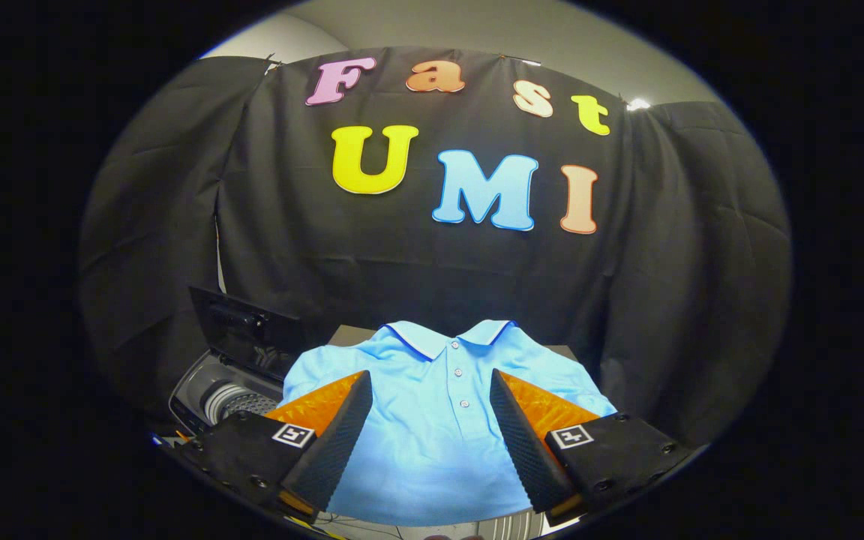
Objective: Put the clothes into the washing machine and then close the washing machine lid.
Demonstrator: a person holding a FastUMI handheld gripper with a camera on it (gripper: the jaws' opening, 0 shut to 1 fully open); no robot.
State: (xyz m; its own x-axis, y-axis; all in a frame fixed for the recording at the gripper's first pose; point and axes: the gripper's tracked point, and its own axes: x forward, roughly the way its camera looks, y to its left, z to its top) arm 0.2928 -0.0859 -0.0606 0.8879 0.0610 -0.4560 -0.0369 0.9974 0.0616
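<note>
A light blue polo shirt [432, 420] lies flat on a table, collar toward the far side, buttons running down its middle. My gripper [429, 381] hovers over it with the fingers wide apart, and the shirt's button placket shows in the gap between them. Nothing is held. To the left of the shirt and of my left finger stands the washing machine [214, 397], its dark lid [241, 330] raised upright at the back and its ribbed drum opening [233, 401] exposed.
The table's far edge [349, 335] shows behind the shirt's collar. The black cloth wall [432, 262] hangs close behind the table and the machine. A strip of the table's near edge [477, 529] shows below the shirt's hem.
</note>
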